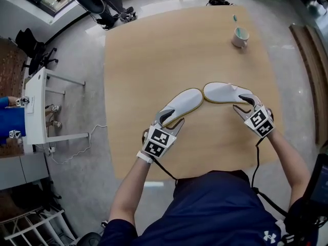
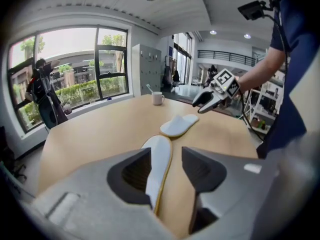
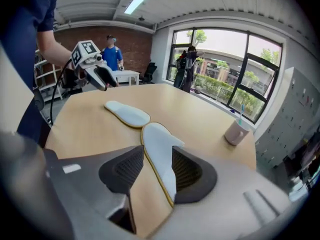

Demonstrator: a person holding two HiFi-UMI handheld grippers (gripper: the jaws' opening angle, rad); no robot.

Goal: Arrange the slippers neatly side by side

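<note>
**A:** So how would you grab these? The left slipper (image 1: 180, 105) and the right slipper (image 1: 225, 93) lie flat near the middle of the table (image 1: 154, 60). Their toes touch and their heels splay toward the near edge, so they're nowhere near side by side yet.

**B:** They look like thin hotel-type slippers, so I'd guess they're super light and floppy. The sole probably bends if you lift it from one end. I doubt they're fragile, but they'd likely skid on that smooth wood. I'd pinch the heel across the sole edge and swing it round flat rather than carry it.

**A:** Where are the jaws at?

**B:** The left gripper (image 1: 171, 119) has its jaws partly spread with the left slipper's heel in the gap. The heel sits up against one jaw, with bare table showing before the other, so it isn't clamped. The right gripper (image 1: 245, 104) is the same. Its jaws are moderately apart around the right slipper's heel, with the sole lying next to one pad and a gap on the other side. Neither is gripping anything.

**A:** Anything in the way?

**B:** Nope. The mug (image 1: 240, 37) is way off at the far right.
</note>
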